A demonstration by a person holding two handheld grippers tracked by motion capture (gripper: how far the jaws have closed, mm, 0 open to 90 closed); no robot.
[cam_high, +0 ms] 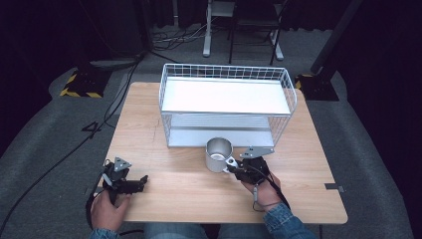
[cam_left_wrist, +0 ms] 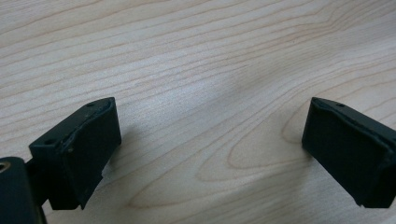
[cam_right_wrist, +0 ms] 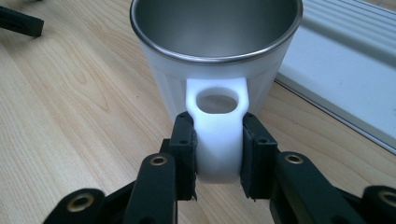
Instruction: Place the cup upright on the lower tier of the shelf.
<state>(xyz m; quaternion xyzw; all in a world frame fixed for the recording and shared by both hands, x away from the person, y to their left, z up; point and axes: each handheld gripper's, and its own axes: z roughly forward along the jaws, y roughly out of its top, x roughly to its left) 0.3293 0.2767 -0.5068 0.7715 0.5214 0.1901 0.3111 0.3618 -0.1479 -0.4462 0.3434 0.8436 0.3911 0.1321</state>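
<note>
**Mug handle pinched, right side**

Where the right gripper (cam_right_wrist: 218,156) meets the mug (cam_right_wrist: 215,56), its black pads pinch the flat white handle (cam_right_wrist: 218,140) from both sides. Mug: smooth white outer wall, brushed steel lining and rim, round and upright; handle a thick tab with an oval hole. It stands on the tabletop (cam_high: 149,129) just in front of the wire basket (cam_high: 226,102), near the middle. Basket: white grid walls, pale flat shelf panels. Left gripper (cam_left_wrist: 210,149) spread wide over bare wood, nothing between the jaws. Tabletop pale, wavy grain. Grey carpet floor (cam_high: 45,129), cables, dark surroundings.
</note>
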